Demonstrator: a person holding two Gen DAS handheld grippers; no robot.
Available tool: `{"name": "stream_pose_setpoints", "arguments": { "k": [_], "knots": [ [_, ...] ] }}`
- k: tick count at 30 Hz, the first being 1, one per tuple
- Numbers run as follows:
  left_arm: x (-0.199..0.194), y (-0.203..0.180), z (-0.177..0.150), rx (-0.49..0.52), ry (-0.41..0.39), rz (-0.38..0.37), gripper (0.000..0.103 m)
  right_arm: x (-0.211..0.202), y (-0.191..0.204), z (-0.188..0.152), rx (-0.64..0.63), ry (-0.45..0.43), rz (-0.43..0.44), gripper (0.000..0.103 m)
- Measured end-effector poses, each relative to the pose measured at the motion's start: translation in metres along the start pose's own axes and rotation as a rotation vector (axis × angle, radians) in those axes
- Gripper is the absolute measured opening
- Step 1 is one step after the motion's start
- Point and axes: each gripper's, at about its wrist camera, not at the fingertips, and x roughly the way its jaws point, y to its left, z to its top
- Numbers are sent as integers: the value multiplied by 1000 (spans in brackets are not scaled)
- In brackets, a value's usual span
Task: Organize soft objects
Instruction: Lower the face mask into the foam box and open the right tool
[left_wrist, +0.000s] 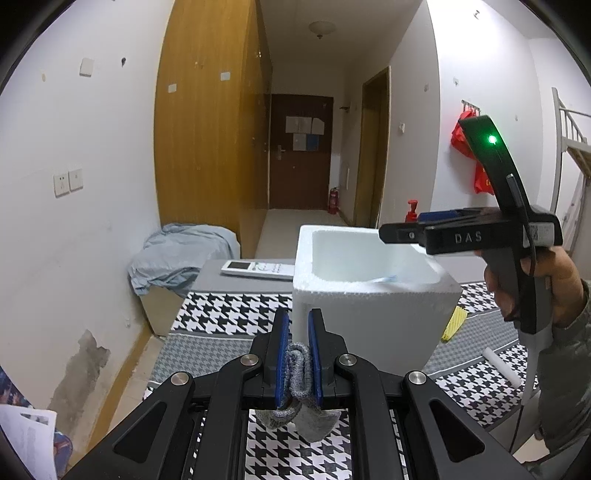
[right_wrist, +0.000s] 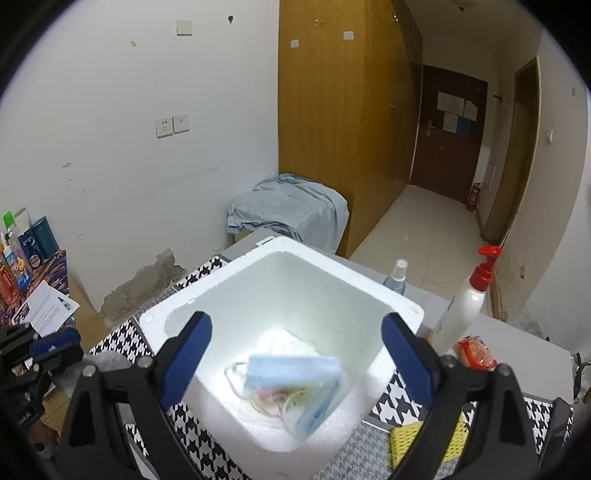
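Left gripper (left_wrist: 298, 328) pinches bunched grey knit sock (left_wrist: 297, 374) between blue ribbed pads; cloth's loose ends hang below jaws. White foam box (left_wrist: 364, 306), thick-walled, grainy, stands just ahead and to right of it on houndstooth mat (left_wrist: 229, 314).

Right gripper (right_wrist: 295, 354) hovers above box (right_wrist: 207, 295), jaws spread wide, holding nothing. Directly beneath, on box floor: pale blue pleated face mask (right_wrist: 295, 373) with white ear loops atop crumpled white fabric. White pump bottle (right_wrist: 463, 306), red nozzle, stands right of gripper.
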Motion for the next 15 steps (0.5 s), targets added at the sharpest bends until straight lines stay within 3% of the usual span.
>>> {"name": "stream_pose_setpoints", "arguments": {
  "k": [15],
  "knots": [
    [-20,-22,31,70,-46,-38,12,-27,-9,-11,28,-32,20,96]
  ]
}}
